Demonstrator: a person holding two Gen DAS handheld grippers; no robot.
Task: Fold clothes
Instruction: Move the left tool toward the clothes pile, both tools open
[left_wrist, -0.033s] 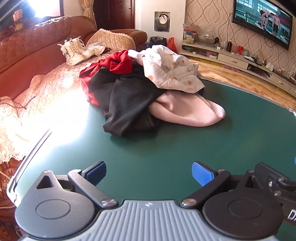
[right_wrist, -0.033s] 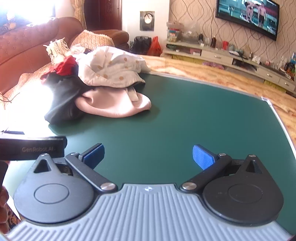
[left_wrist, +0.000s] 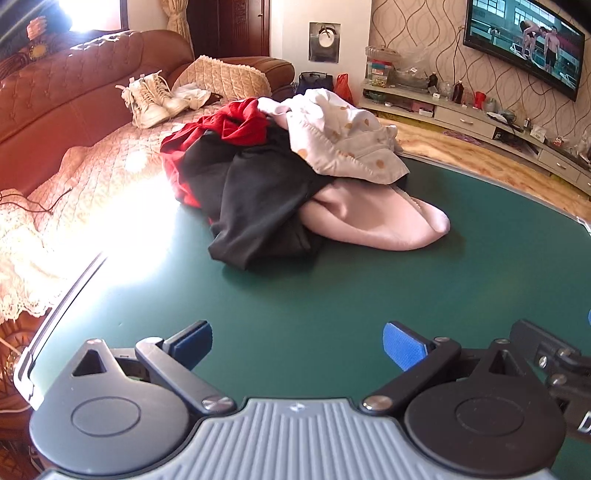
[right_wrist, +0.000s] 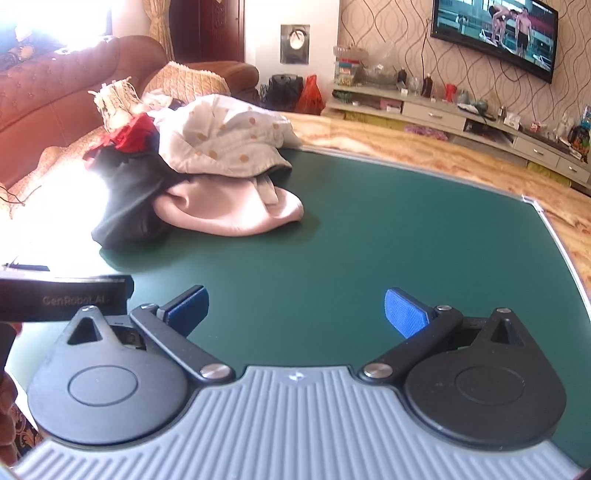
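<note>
A heap of clothes lies at the far left of the green table (left_wrist: 332, 288). A white dotted garment (left_wrist: 343, 144) lies on top, over a pink one (left_wrist: 373, 225), a black one (left_wrist: 255, 199) and a red one (left_wrist: 236, 125). My left gripper (left_wrist: 297, 341) hovers over bare table short of the heap, its blue pads wide apart and empty. My right gripper (right_wrist: 295, 308) is open too, nothing between its pads, with the dotted garment (right_wrist: 229, 147) and pink garment (right_wrist: 229, 210) ahead to its left.
A brown sofa (left_wrist: 74, 110) with a lace cover, white shoes (left_wrist: 151, 99) and a cushion (left_wrist: 225, 75) runs along the table's left side. A TV (left_wrist: 524, 40) and a low cabinet (left_wrist: 461, 114) line the far wall. The left gripper's body (right_wrist: 62, 299) shows beside my right one.
</note>
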